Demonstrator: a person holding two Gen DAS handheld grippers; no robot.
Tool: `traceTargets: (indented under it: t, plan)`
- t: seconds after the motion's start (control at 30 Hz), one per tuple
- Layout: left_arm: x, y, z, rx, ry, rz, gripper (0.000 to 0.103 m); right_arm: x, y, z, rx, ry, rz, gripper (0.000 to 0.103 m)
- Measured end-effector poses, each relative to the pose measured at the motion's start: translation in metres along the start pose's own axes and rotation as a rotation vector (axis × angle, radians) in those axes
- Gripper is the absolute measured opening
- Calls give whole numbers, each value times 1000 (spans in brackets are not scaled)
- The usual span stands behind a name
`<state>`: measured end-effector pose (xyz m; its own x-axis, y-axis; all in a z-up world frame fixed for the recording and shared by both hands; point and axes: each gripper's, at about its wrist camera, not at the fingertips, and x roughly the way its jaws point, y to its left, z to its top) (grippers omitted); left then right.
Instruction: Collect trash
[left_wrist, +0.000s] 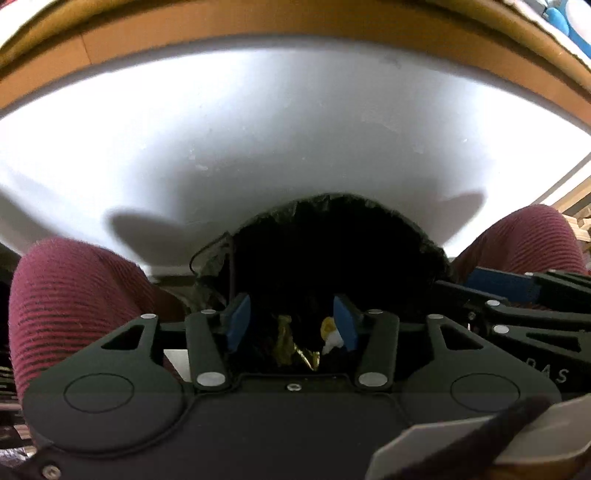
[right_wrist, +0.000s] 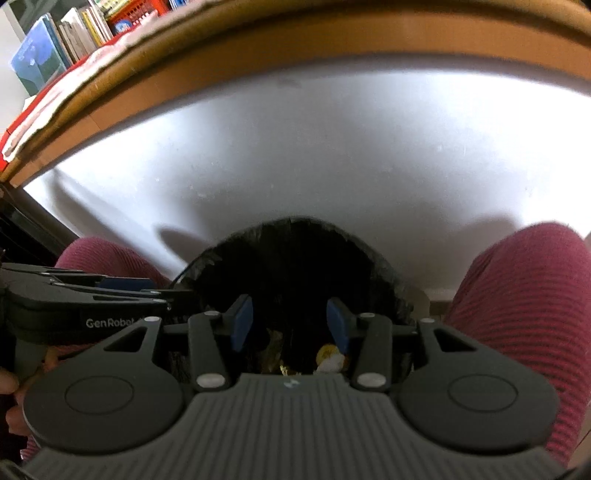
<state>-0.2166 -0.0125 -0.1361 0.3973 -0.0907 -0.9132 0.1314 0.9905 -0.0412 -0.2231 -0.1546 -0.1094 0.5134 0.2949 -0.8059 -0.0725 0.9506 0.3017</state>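
Observation:
A bin lined with a black bag stands between a person's knees below a white table. Both grippers point down into its mouth. My left gripper is open, with nothing between its blue pads. Down in the bag lie a gold foil wrapper and a yellow-and-white scrap. My right gripper is open too, its blue pads clear of anything. Under it I see the same yellow-and-white scrap and bits of gold foil. The left gripper's body shows at the left of the right wrist view.
The white table top with a brown edge band fills the upper half. Knees in maroon ribbed trousers flank the bin on both sides. Books stand on a shelf at the far left.

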Motion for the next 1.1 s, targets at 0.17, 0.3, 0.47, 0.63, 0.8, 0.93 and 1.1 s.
traceTargets:
  t: [0.17, 0.3, 0.47, 0.63, 0.8, 0.93, 1.1]
  plan:
    - [-25, -3, 13, 25, -70, -13, 55, -21, 3, 16, -17, -80, 36, 64]
    - [-55, -8, 27, 60, -163, -26, 65, -49, 8, 36, -73, -189, 77, 69]
    - [-91, -9, 49, 55, -269, -83, 75, -78, 4, 69, -120, -326, 88, 73]
    - [-116, -11, 70, 56, -368, -110, 77, -91, -1, 99, -142, -433, 50, 74]
    - [-126, -9, 98, 47, -449, -100, 80, -85, -4, 130, -170, -491, 4, 82]
    - [-122, 1, 133, 1, -527, -40, 82, -80, -10, 150, -146, -522, -11, 92]
    - [-112, 22, 189, -123, -576, -16, 85, -67, -19, 187, -72, -508, 29, 93]
